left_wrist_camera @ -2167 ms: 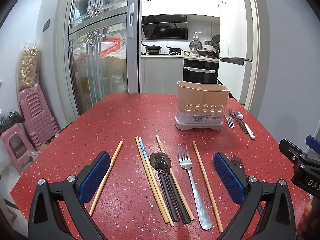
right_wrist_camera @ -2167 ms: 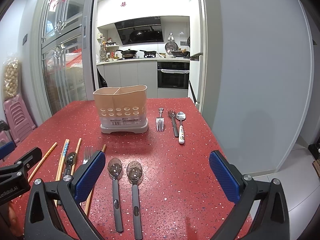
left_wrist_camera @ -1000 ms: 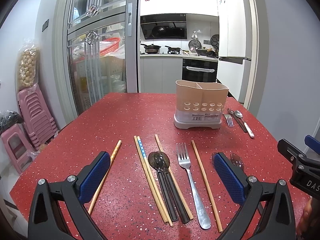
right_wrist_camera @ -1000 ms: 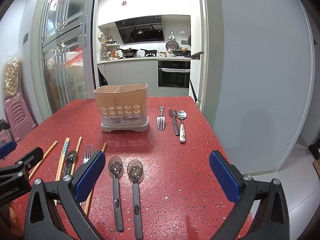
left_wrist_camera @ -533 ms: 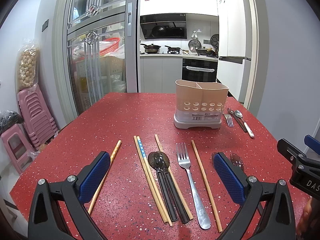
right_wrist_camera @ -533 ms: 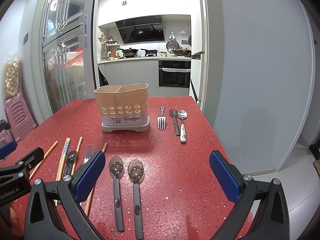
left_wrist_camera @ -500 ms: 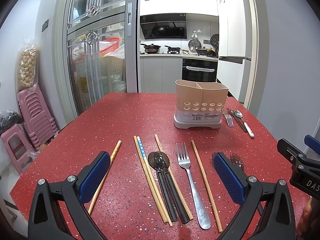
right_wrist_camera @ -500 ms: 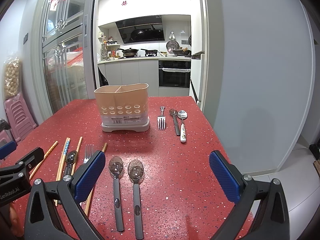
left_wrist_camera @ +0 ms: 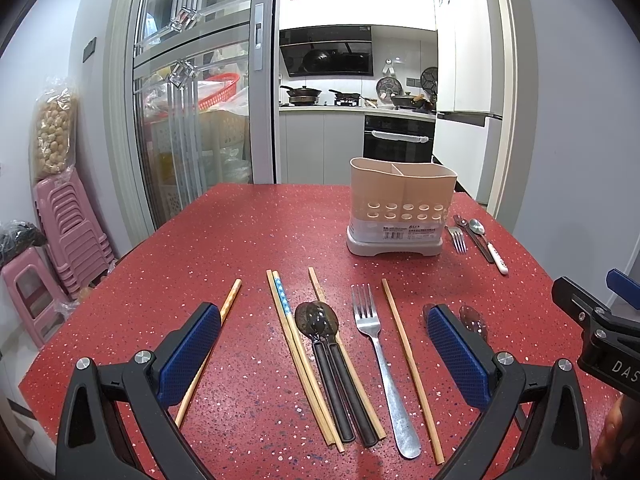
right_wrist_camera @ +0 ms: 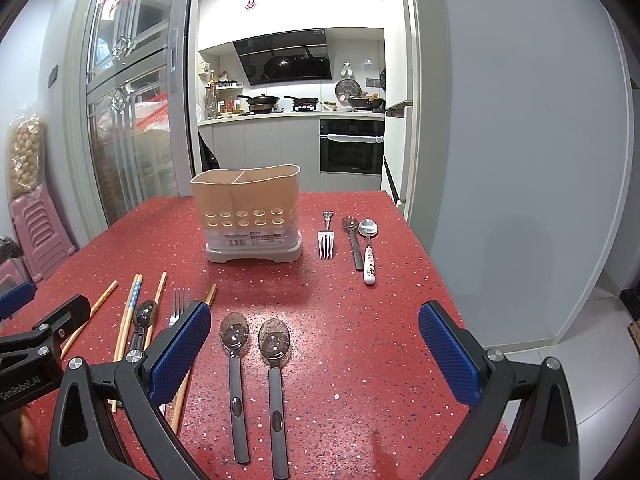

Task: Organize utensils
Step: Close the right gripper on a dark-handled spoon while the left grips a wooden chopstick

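A beige two-compartment utensil holder (left_wrist_camera: pixel 401 210) (right_wrist_camera: pixel 250 216) stands empty on the red table. Below my open left gripper (left_wrist_camera: pixel 324 356) lie several wooden chopsticks (left_wrist_camera: pixel 410 364), two dark spoons (left_wrist_camera: pixel 332 364) side by side and a steel fork (left_wrist_camera: pixel 384 368). My right gripper (right_wrist_camera: pixel 314 350) is open above two grey-handled spoons (right_wrist_camera: pixel 272 380). Beside the holder lie a small fork (right_wrist_camera: pixel 326 236), a dark spoon (right_wrist_camera: pixel 354 242) and a white-handled spoon (right_wrist_camera: pixel 369 250). Nothing is between either pair of fingers.
The red table (left_wrist_camera: pixel 224 240) ends close to the grey wall on the right (right_wrist_camera: pixel 500 160). Pink stools (left_wrist_camera: pixel 60 232) are stacked on the floor to the left beside a glass sliding door (left_wrist_camera: pixel 192 120). The kitchen lies behind.
Both grippers have drifted very slightly; the utensils and holder lie where they were. Both stay open.
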`<state>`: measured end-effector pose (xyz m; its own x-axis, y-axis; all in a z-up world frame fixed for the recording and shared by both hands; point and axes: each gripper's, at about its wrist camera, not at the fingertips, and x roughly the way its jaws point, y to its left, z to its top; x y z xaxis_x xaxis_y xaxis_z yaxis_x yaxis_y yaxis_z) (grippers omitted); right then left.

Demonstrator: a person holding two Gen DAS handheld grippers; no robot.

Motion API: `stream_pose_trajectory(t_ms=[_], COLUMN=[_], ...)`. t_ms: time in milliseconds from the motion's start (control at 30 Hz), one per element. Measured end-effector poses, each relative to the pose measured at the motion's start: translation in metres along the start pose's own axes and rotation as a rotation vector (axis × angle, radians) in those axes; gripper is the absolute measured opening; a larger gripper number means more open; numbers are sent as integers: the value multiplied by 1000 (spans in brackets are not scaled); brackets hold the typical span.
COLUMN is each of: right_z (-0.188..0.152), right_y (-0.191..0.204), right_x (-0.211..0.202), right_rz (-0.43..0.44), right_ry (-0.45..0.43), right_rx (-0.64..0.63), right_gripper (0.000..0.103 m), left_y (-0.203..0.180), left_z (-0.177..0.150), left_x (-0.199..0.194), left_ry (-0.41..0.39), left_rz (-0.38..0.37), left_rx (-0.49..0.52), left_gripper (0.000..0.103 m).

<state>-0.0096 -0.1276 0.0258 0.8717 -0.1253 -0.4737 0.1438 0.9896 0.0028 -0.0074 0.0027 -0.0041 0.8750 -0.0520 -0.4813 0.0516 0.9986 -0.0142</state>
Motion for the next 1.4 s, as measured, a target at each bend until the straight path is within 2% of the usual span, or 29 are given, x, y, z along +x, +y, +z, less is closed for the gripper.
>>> stream_pose_trajectory(t_ms=[267,467,633,733,900,1000,1133,1300,1400], right_z=[4,6,4,3,0,-1,-8,-10,-9], right_y=[-5,-7,-7,-7,-6,0,9,20,26], right_x=[13,44,79,99,116,126,142,149,151], right_rz=[38,87,124,143,160,163,164,143,138], right_ry=[63,212,390,494,579,627,713,751,773], right_rx=[6,-10,-15,-24,-31,-60,-81,-147,-184], right_gripper=[103,103,103,103,102,93,73,68,63], left_y=[5,30,59,77,102,106,105,109,115], left_z=[-3,-6,-6,-6,-6,-5,-5,-6,-3], left_x=[16,42,72,89,114,126,140,154,161], left_ry=[74,182,292,350,423,452,494,566,599], left_rz=[4,63,97,89,99,108,111,96,65], left_rx=[18,22,27,-1,-35,-23,19,27,-5], left_gripper=[103,103,103,103,103,103,103,103,103])
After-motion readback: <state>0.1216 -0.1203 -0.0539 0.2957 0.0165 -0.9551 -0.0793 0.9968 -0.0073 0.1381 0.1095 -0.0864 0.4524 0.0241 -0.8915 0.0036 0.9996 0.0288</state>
